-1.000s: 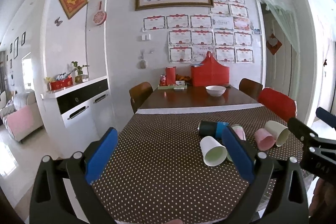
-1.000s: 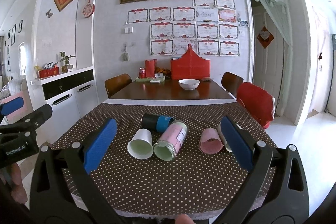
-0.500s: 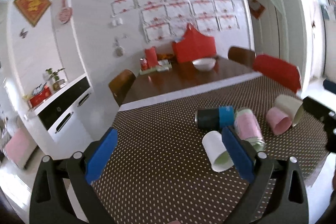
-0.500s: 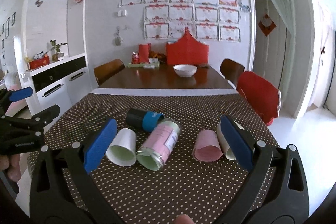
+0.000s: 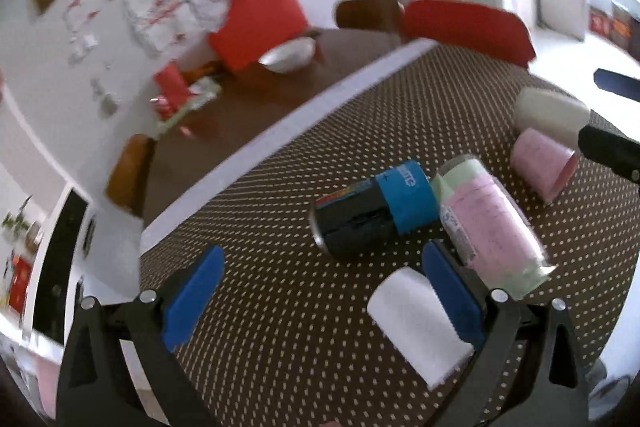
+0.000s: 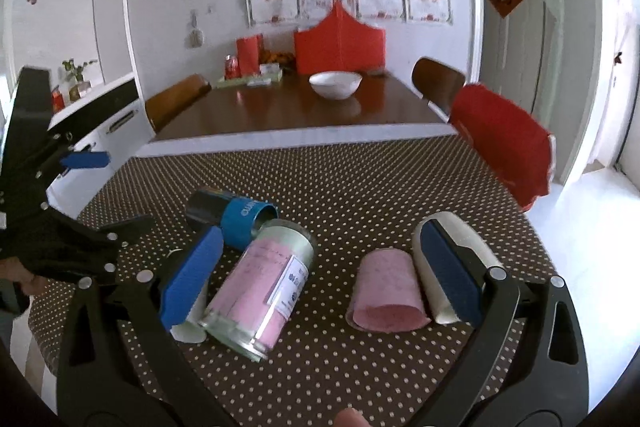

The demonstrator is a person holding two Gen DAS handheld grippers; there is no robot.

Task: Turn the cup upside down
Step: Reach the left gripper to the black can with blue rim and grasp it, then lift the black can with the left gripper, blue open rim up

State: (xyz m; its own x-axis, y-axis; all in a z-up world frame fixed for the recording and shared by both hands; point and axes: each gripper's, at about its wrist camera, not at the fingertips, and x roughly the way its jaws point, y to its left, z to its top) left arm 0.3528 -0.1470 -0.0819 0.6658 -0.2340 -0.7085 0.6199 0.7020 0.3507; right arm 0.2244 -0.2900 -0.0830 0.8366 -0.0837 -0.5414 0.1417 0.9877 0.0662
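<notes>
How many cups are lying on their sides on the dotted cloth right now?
5: white paper cup nearest the left claw, black-and-blue cup, pink-labelled glass cup, pink cup, cream cup farthest right. None seems hidden.

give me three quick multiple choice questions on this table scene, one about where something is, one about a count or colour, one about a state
1. Where does the white bowl sit?
A. on the bare wood at the far end of the table
B. on the dotted cloth among the cups
C. on the red chair

2. How many cups and containers lie on the dotted tablecloth?
A. three
B. five
C. seven

3. What state is the right gripper in?
A. shut on the pink cup
B. shut on nothing
C. open, holding nothing

Answers:
1. A, the bowl stands on the wood beyond the cloth's white edge.
2. B, there are the white paper cup, black and blue cup, glass jar with pink label, pink cup and cream cup.
3. C, its blue pads stand wide apart with nothing between them.
</notes>
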